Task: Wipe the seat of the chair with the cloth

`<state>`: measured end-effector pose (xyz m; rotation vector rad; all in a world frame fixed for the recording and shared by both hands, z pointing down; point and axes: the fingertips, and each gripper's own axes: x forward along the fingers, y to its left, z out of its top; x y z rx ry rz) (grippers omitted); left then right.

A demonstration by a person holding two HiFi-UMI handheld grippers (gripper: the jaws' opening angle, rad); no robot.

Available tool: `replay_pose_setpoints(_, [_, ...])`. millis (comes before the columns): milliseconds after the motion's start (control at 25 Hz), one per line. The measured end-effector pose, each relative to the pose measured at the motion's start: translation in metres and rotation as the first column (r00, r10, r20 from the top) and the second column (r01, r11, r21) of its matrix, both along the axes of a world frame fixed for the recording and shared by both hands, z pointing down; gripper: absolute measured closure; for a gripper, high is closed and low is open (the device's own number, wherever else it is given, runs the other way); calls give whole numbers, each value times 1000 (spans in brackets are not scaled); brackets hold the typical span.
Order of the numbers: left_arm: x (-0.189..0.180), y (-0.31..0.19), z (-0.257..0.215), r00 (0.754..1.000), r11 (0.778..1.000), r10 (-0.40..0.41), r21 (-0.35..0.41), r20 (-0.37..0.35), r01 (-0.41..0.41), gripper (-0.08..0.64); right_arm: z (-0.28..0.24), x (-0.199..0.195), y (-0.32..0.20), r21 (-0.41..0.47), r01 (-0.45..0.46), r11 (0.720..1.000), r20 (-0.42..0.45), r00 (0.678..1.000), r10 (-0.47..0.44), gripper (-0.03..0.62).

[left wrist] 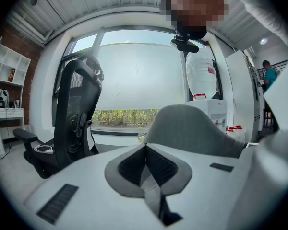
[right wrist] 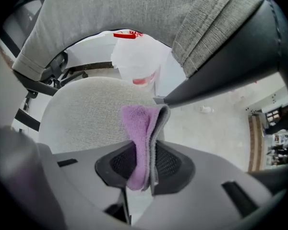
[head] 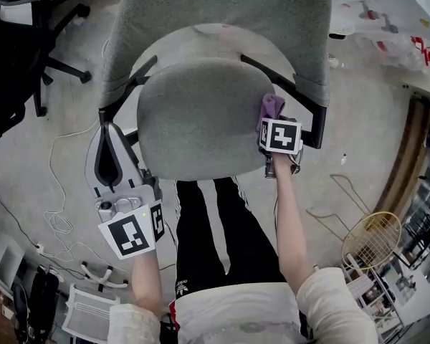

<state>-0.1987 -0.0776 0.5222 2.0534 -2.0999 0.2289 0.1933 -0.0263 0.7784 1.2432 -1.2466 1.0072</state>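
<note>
A grey fabric chair seat (head: 201,117) lies just ahead of me, its backrest (head: 222,16) beyond. My right gripper (head: 272,117) is shut on a folded purple cloth (head: 271,107) at the seat's right edge, beside the black armrest (head: 312,117). In the right gripper view the cloth (right wrist: 141,143) stands pinched between the jaws with the seat (right wrist: 81,114) behind it. My left gripper (head: 109,156) is off the seat's left side, lower down, jaws shut with nothing in them; in the left gripper view (left wrist: 145,169) it faces the chair's side (left wrist: 192,128).
A black office chair (head: 18,49) stands at the far left, and it also shows in the left gripper view (left wrist: 72,119). White cables (head: 57,221) trail over the concrete floor. A wire basket (head: 373,239) lies at the right. A person's black trousers (head: 215,228) are below the seat.
</note>
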Motion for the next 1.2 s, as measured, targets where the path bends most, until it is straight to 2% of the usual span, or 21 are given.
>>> replay_pose_setpoints(160, [-12, 4, -2, 999, 1000, -30, 6, 14, 30, 548, -11, -14, -2, 47, 6, 999, 44, 999, -8, 497])
replay_pose_setpoints(240, [-19, 7, -1, 999, 999, -49, 4, 20, 49, 548, -19, -42, 0, 81, 64, 995, 107, 992, -72, 497])
replay_pose_setpoints(320, [-24, 10, -1, 997, 998, -66, 3, 27, 66, 548, -26, -88, 10, 101, 122, 987, 220, 965, -142, 497])
replay_pose_setpoints(400, [-29, 13, -3, 996, 997, -80, 9, 38, 79, 548, -31, -146, 30, 110, 158, 981, 361, 914, -188, 497])
replay_pose_setpoints(520, [-35, 16, -7, 994, 996, -93, 17, 50, 92, 548, -32, -233, 68, 96, 221, 970, 539, 808, -238, 497])
replay_pose_setpoints(600, [-40, 18, -8, 993, 995, -102, 19, 55, 101, 548, -31, -286, 95, 52, 239, 970, 648, 730, -215, 497])
replay_pose_setpoints(680, [-45, 21, -9, 992, 994, -112, 21, 63, 111, 548, -29, -329, 120, -16, 234, 972, 738, 659, -146, 497])
replay_pose_setpoints(760, [-49, 24, -7, 990, 992, -123, 19, 69, 122, 548, -25, -357, 140, -61, 252, 966, 775, 621, -113, 497])
replay_pose_setpoints(840, [-53, 27, -4, 989, 991, -133, 11, 70, 133, 548, -17, -371, 152, -51, 297, 953, 766, 624, -153, 497])
replay_pose_setpoints(920, [-56, 29, -1, 988, 990, -139, 6, 71, 139, 548, -7, -376, 157, -40, 312, 949, 747, 640, -179, 497])
replay_pose_setpoints(1080, [-58, 33, 4, 987, 990, -141, -4, 74, 141, 548, 14, -372, 158, -29, 292, 956, 709, 681, -186, 497])
replay_pose_setpoints(1200, [-57, 35, 6, 988, 990, -140, -13, 72, 141, 548, 15, -367, 159, -50, 237, 970, 707, 694, -133, 497])
